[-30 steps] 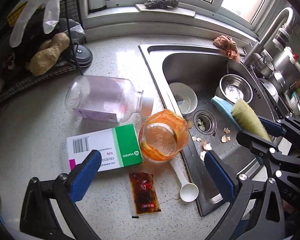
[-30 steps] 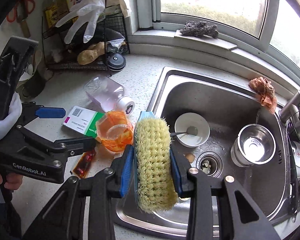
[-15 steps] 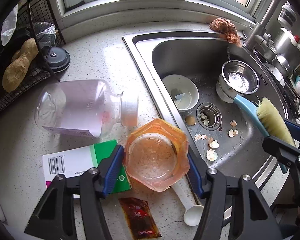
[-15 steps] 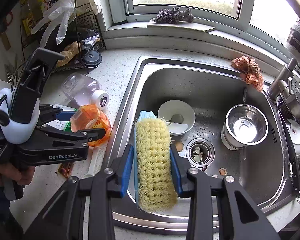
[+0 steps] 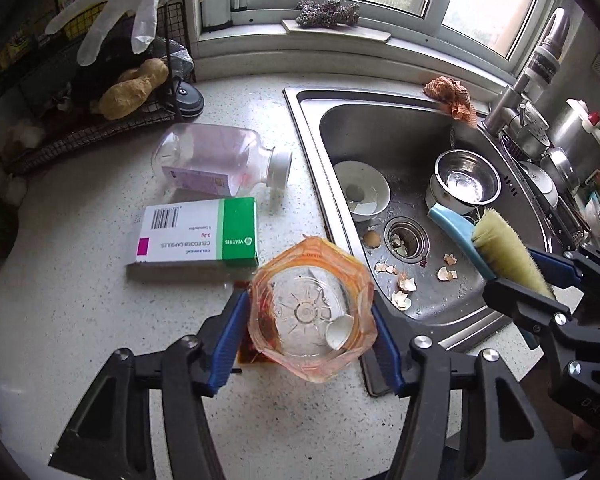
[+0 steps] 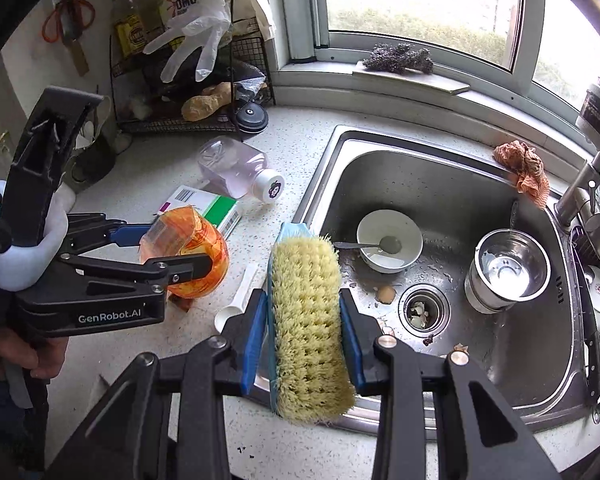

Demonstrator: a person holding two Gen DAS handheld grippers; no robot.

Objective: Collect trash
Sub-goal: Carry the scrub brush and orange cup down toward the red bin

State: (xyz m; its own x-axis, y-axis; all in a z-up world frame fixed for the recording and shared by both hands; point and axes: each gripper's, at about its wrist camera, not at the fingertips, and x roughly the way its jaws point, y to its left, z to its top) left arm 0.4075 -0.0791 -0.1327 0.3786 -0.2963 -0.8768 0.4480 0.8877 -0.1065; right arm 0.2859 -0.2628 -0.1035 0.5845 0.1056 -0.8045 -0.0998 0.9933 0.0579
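Observation:
My left gripper [image 5: 310,320] is shut on an orange plastic jar [image 5: 312,312], lifted above the counter; the jar [image 6: 188,252] shows again in the right wrist view. A piece of eggshell [image 5: 340,332] lies inside it. My right gripper [image 6: 304,320] is shut on a yellow scrub brush [image 6: 308,320] with a blue back, held over the sink's front edge. Eggshell bits [image 5: 404,284] lie on the sink floor by the drain [image 5: 406,236]. On the counter lie a green-white medicine box [image 5: 198,234], a clear plastic bottle [image 5: 220,160] on its side and a white scoop [image 6: 236,300].
The steel sink [image 6: 340,148] holds a white bowl with a spoon [image 6: 388,244] and a steel pot [image 6: 508,272]. An orange rag [image 6: 524,168] sits on its far rim beside the tap [image 6: 588,172]. A wire rack [image 6: 172,92] with gloves and ginger stands at the back left.
My left gripper closed around the orange jar and lifted it off the counter toward me. The right gripper drifted right with the brush, then back a little.

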